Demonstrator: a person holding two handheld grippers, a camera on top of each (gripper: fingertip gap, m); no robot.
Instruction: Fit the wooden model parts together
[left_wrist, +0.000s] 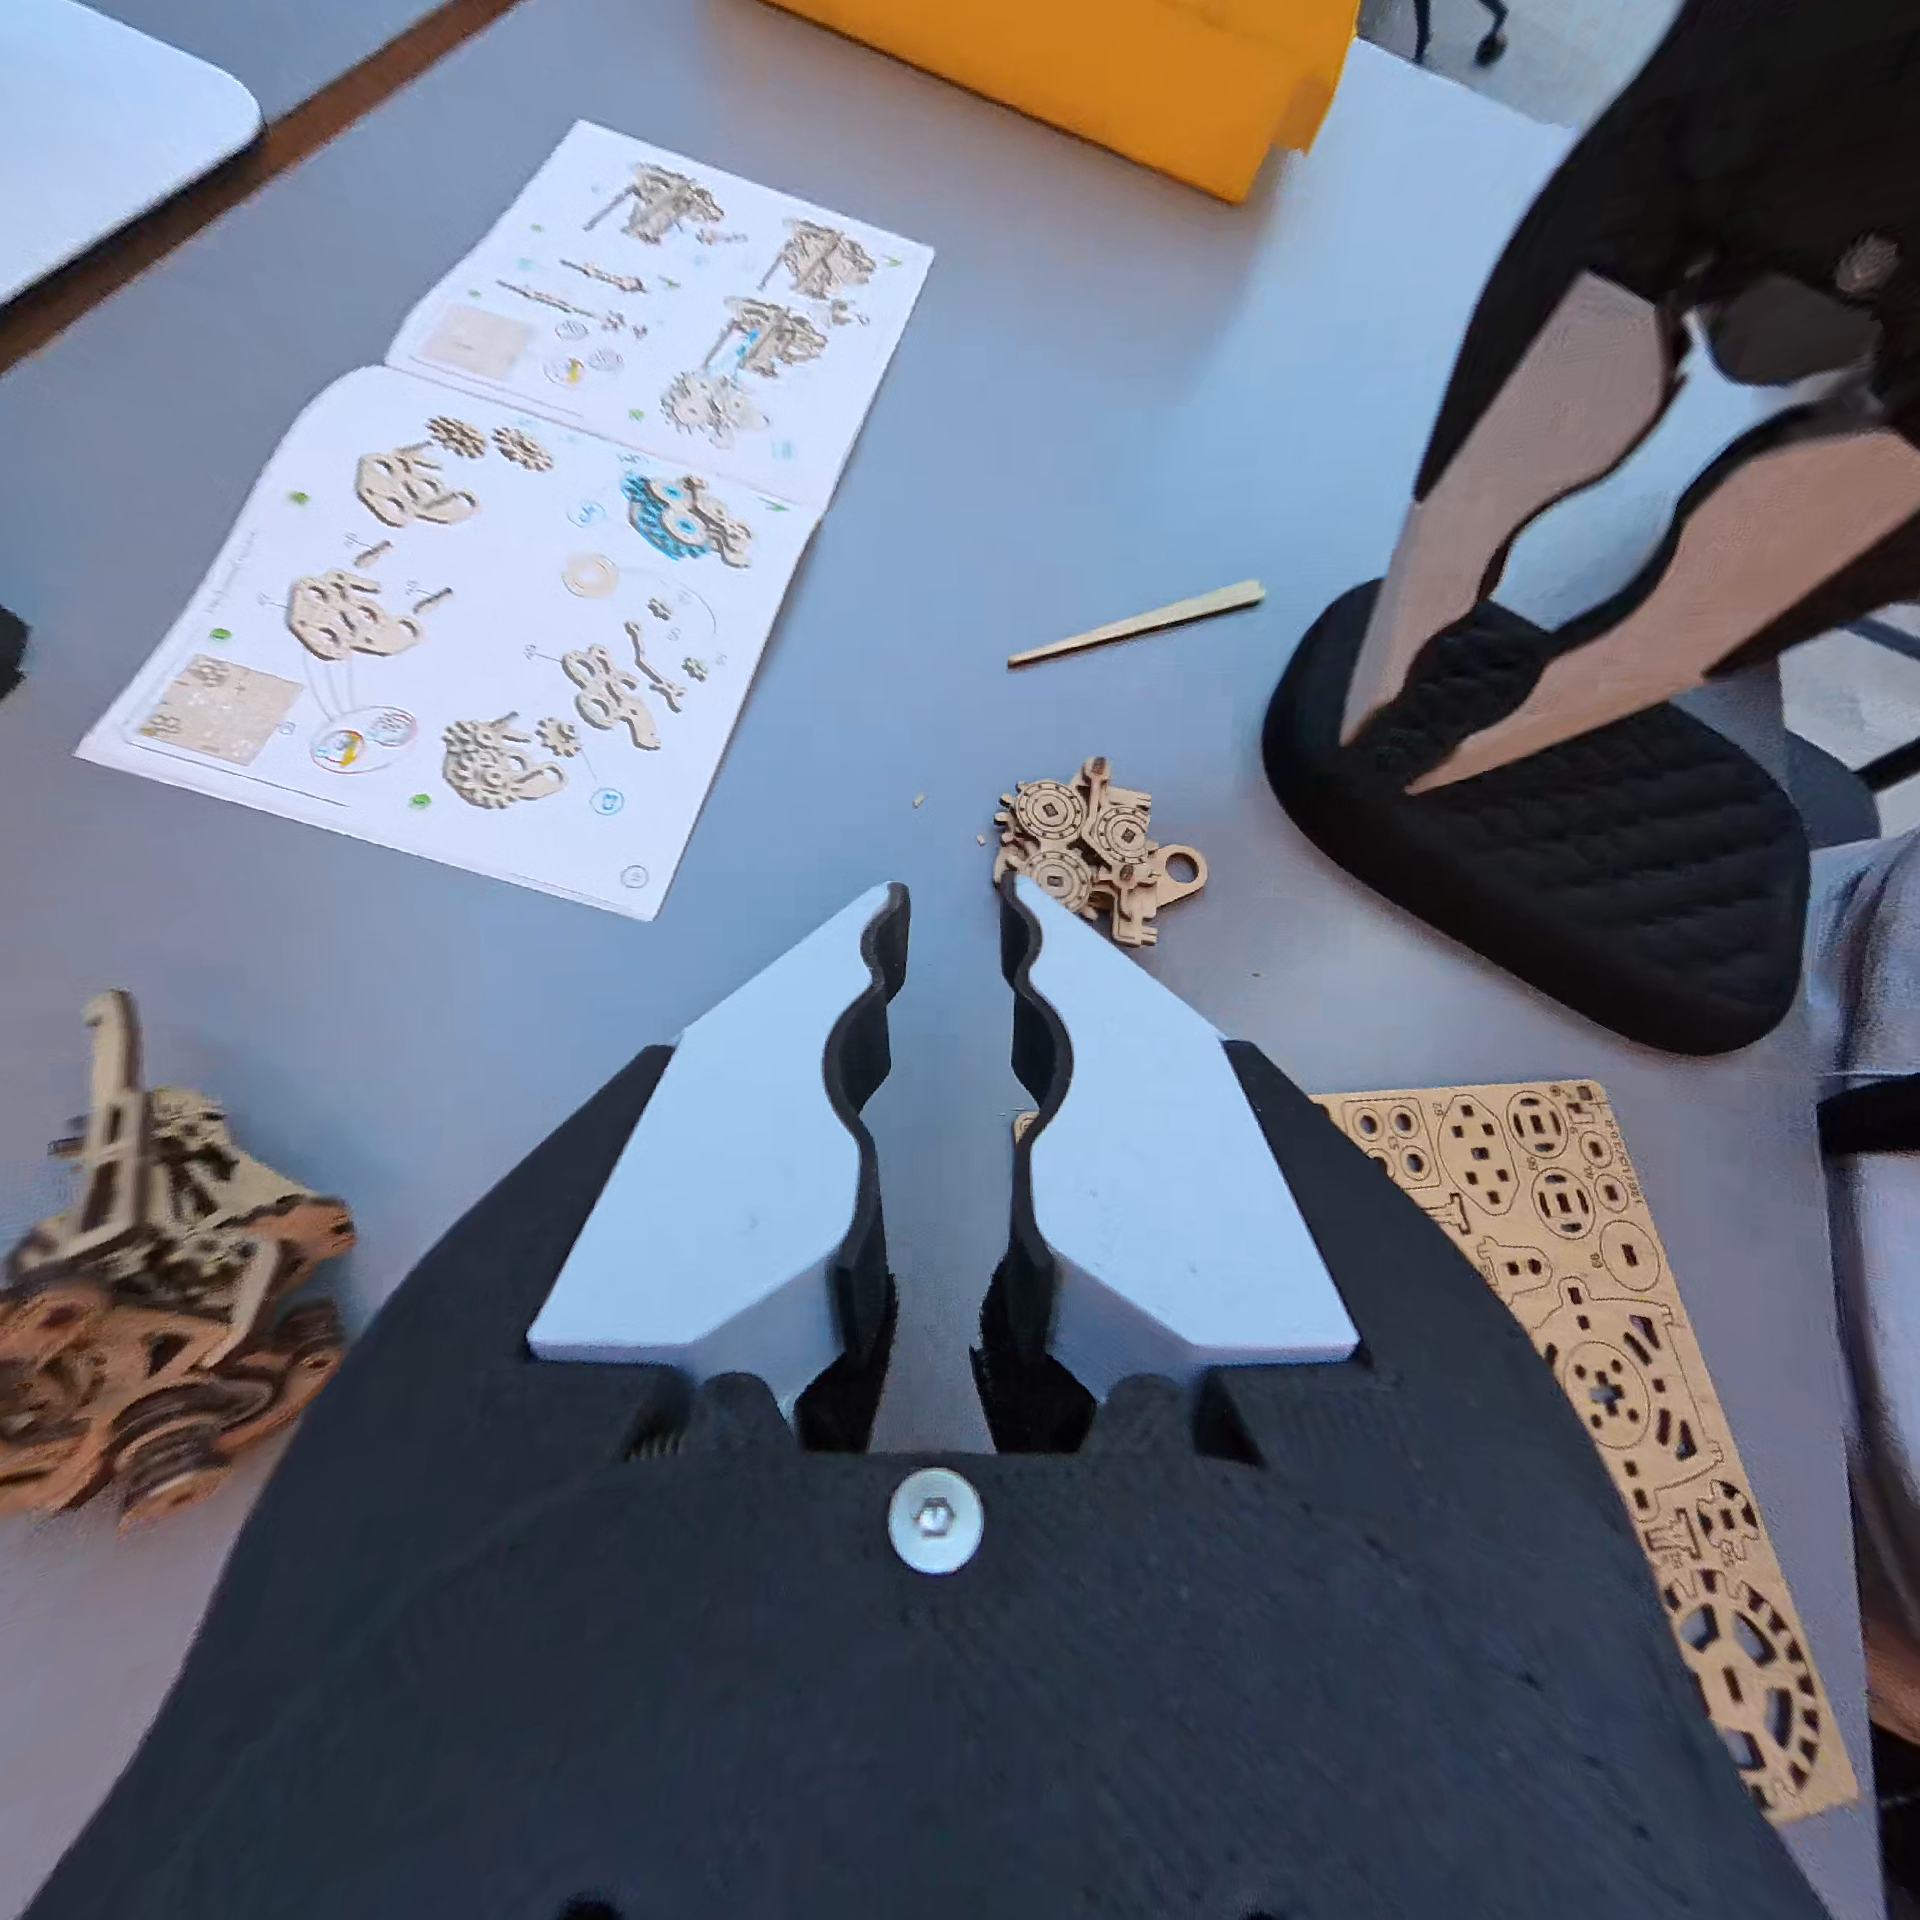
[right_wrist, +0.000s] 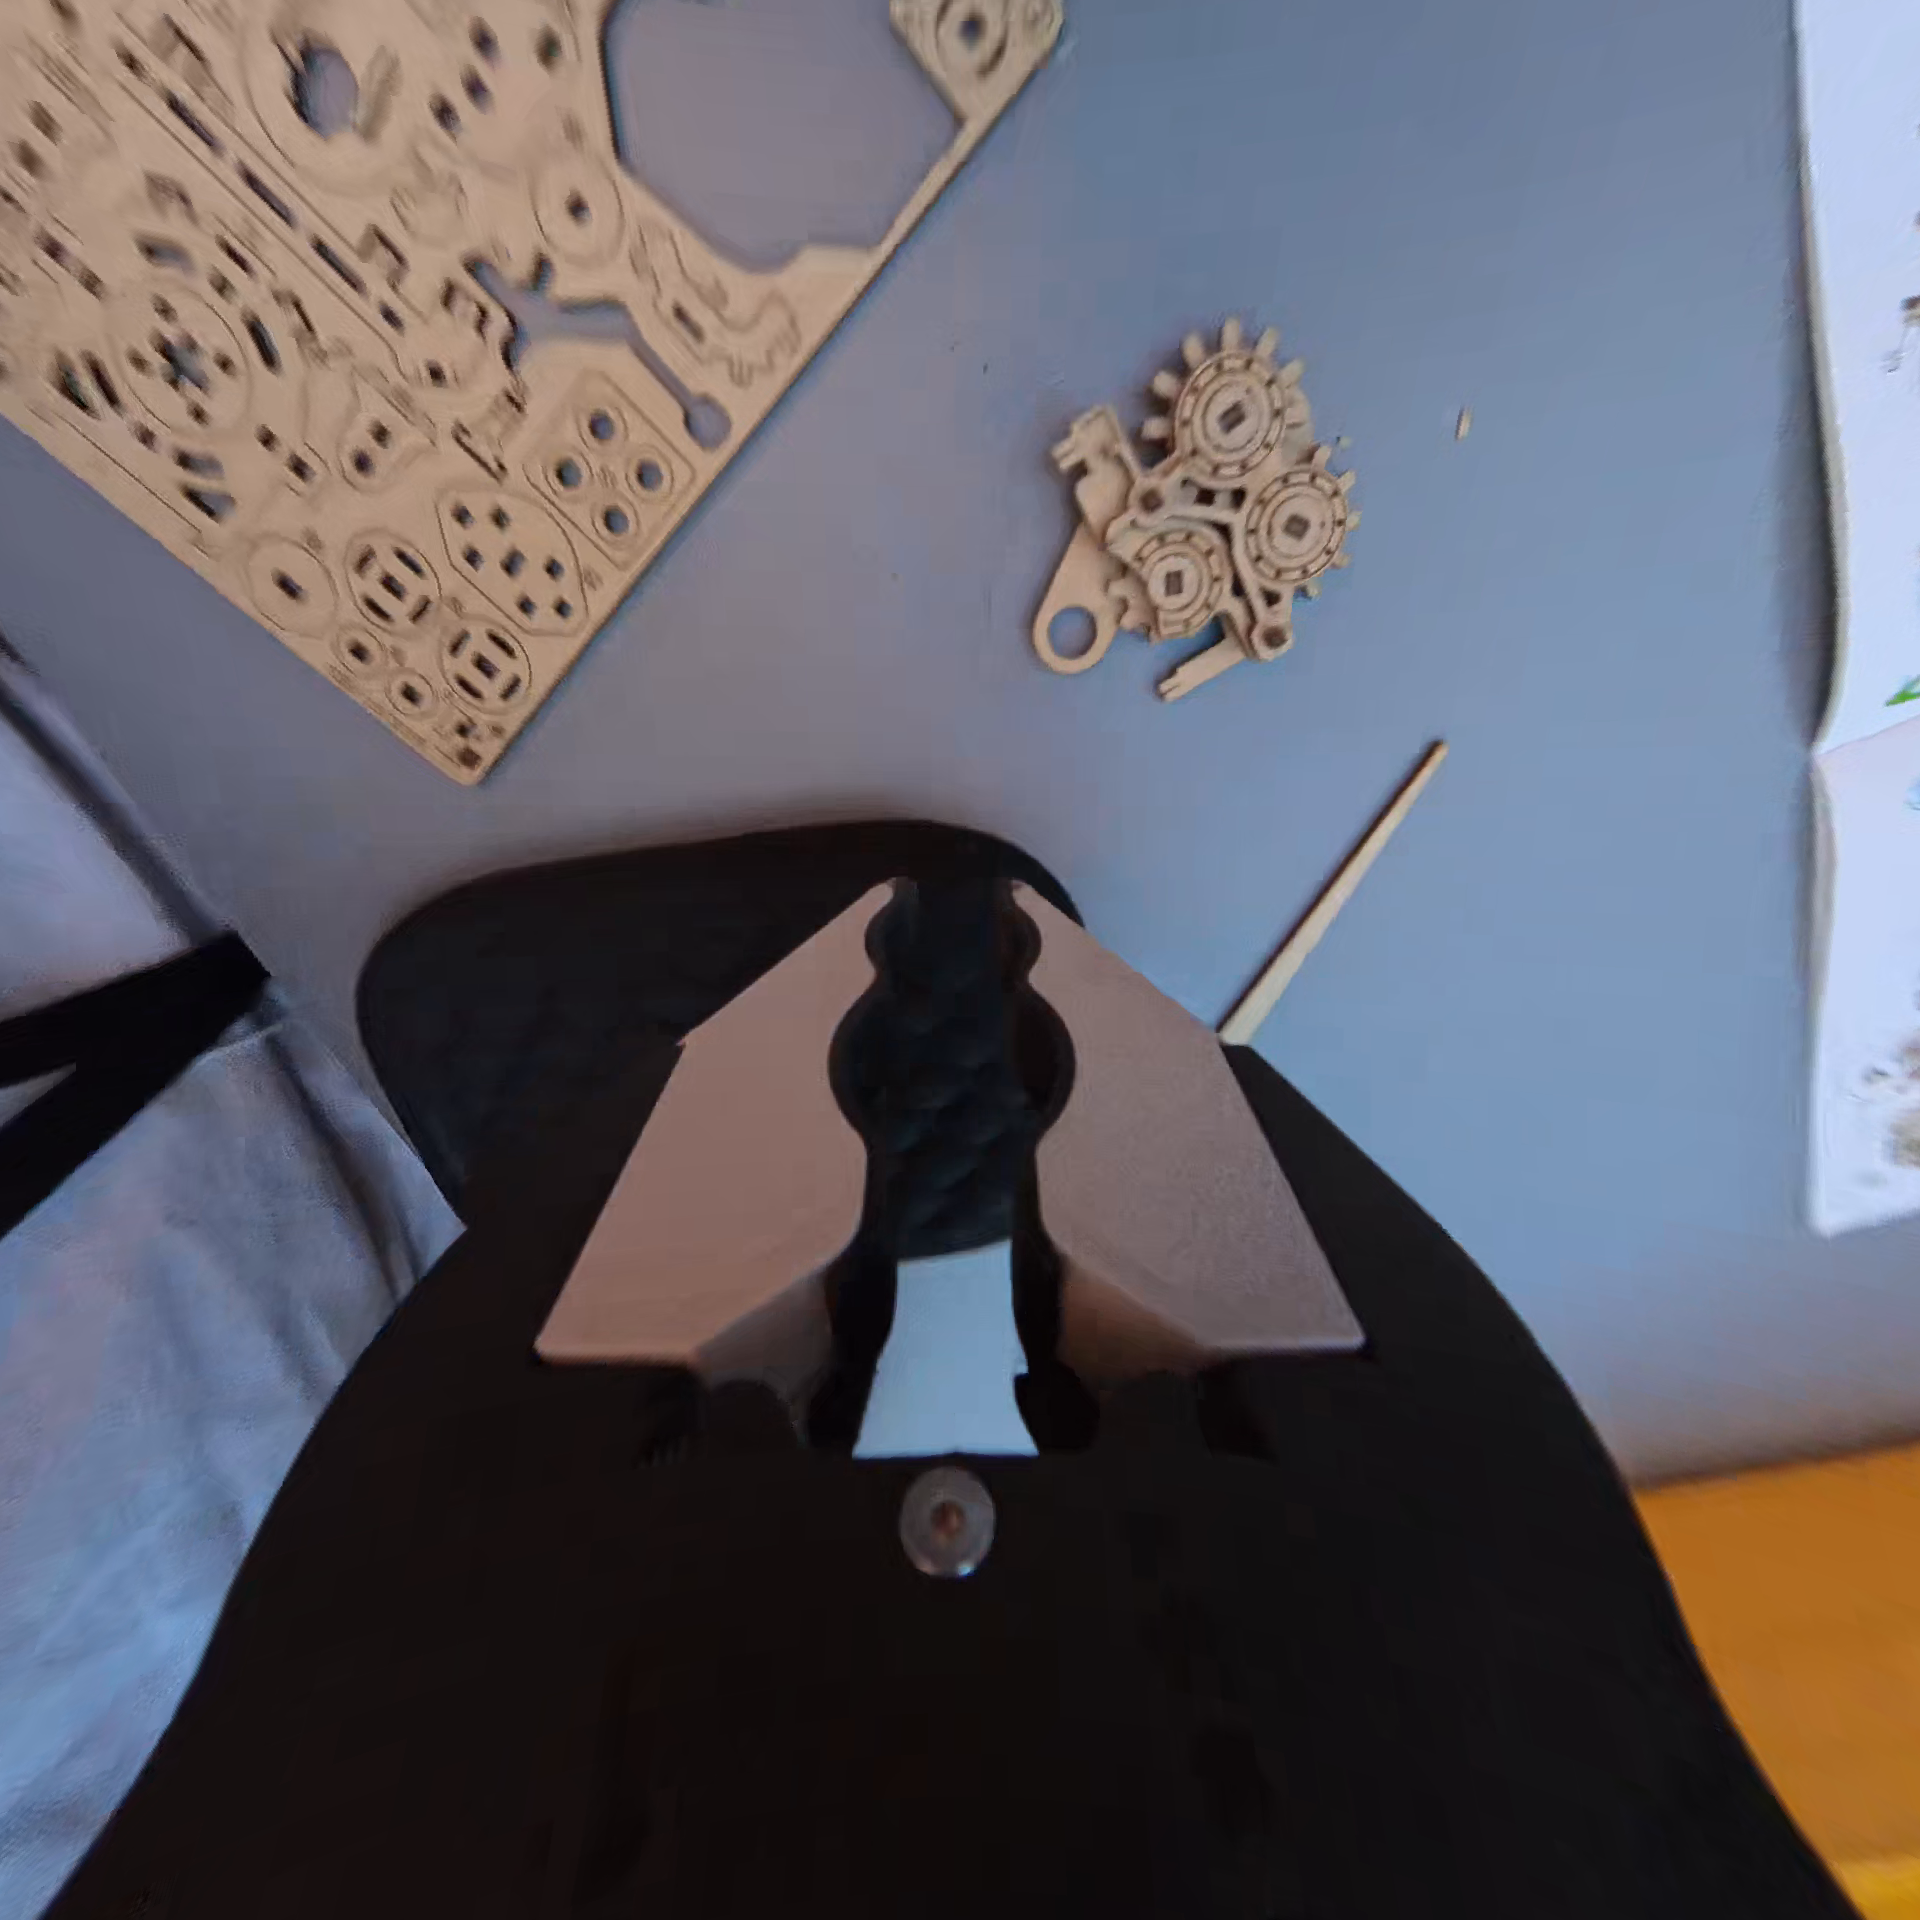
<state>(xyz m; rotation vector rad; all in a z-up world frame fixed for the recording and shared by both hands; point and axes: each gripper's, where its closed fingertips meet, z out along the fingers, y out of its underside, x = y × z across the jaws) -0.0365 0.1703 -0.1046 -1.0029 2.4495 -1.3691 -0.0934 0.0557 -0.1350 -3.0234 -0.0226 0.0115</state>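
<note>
2 tongs are in view, neither holding anything. The left tongs (left_wrist: 954, 902) hang low over the grey table (left_wrist: 1039, 416), jaws parted by a narrow gap with bare table showing between them; the right-hand tip sits just beside, perhaps over the edge of, the gear cluster (left_wrist: 1091, 847). The right tongs (right_wrist: 951, 894) stand over a black padded chair seat (right_wrist: 499, 977) at the table edge, jaws parted by a similar narrow gap, empty.

The gear cluster (right_wrist: 1195, 520) lies flat on the table: 3 toothed wheels joined on a frame, with a ring tab at 1 end. Judgement: it is light, thin laser-cut wood, stiff but brittle at the teeth and pegs; it will slide on the smooth top. Hold it by the ring tab or the frame edge, not the teeth.

A thin wooden stick (left_wrist: 1138, 623) lies beyond the cluster, apart from it. The punched parts sheet (right_wrist: 364, 364) lies flat near the table edge, with several parts already out. A larger built model (left_wrist: 156, 1278) sits at the left. An open instruction booklet (left_wrist: 499, 520) lies farther off, with a yellow box (left_wrist: 1091, 73) behind it.
</note>
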